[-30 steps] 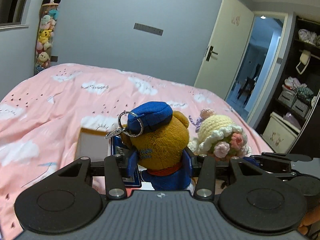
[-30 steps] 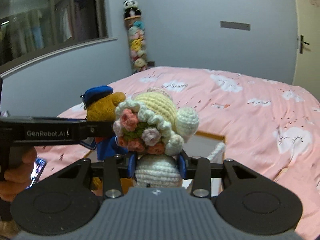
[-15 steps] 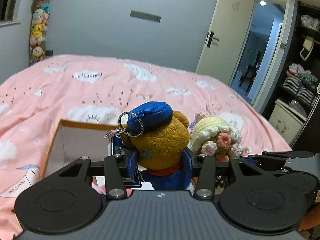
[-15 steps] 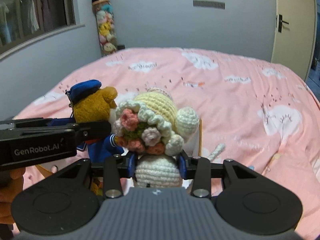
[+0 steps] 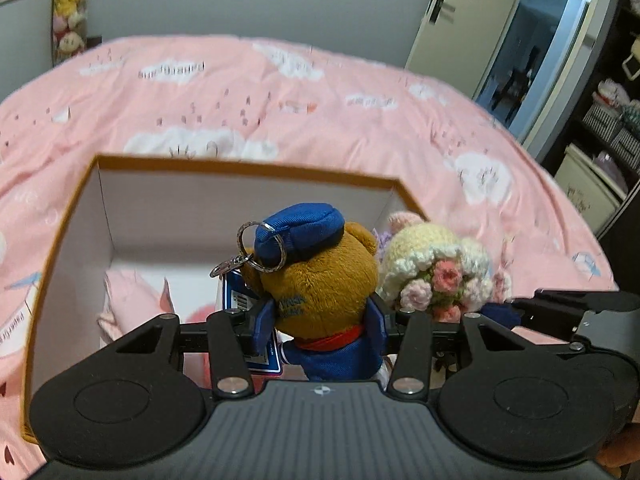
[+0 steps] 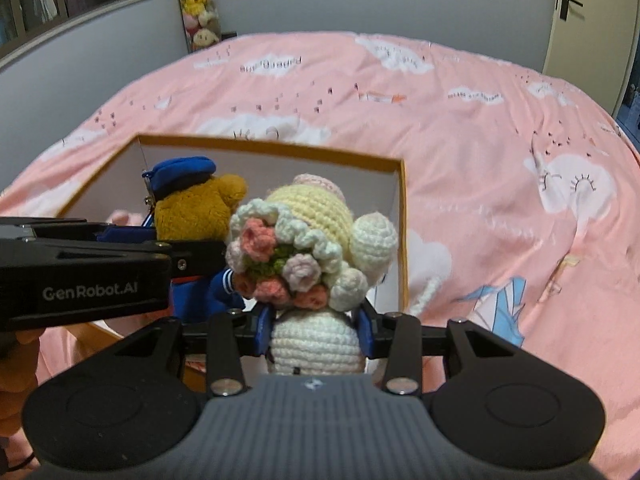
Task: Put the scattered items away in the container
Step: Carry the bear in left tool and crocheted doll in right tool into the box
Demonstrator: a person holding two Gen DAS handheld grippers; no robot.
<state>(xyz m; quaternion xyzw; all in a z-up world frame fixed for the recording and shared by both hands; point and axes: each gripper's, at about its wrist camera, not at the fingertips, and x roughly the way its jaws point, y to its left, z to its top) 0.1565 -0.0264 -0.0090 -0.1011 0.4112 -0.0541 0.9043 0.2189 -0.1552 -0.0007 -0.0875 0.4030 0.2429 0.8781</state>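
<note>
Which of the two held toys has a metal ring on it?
The brown plush bear with the blue cap; the crocheted cream doll carries yarn flowers instead.

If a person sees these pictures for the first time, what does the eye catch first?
First, the two toys held side by side: a brown bear in a blue cap in the left gripper, a crocheted doll with a flower wreath in the right gripper. Beyond them, an open white box on the pink bedspread.

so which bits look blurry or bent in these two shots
Left wrist view: the box rim and the pink bedspread are smeared with motion blur, while the bear in the left tool stays sharp. Right wrist view: the fisheye bows the bed edge; the crochet doll is crisp.
</note>
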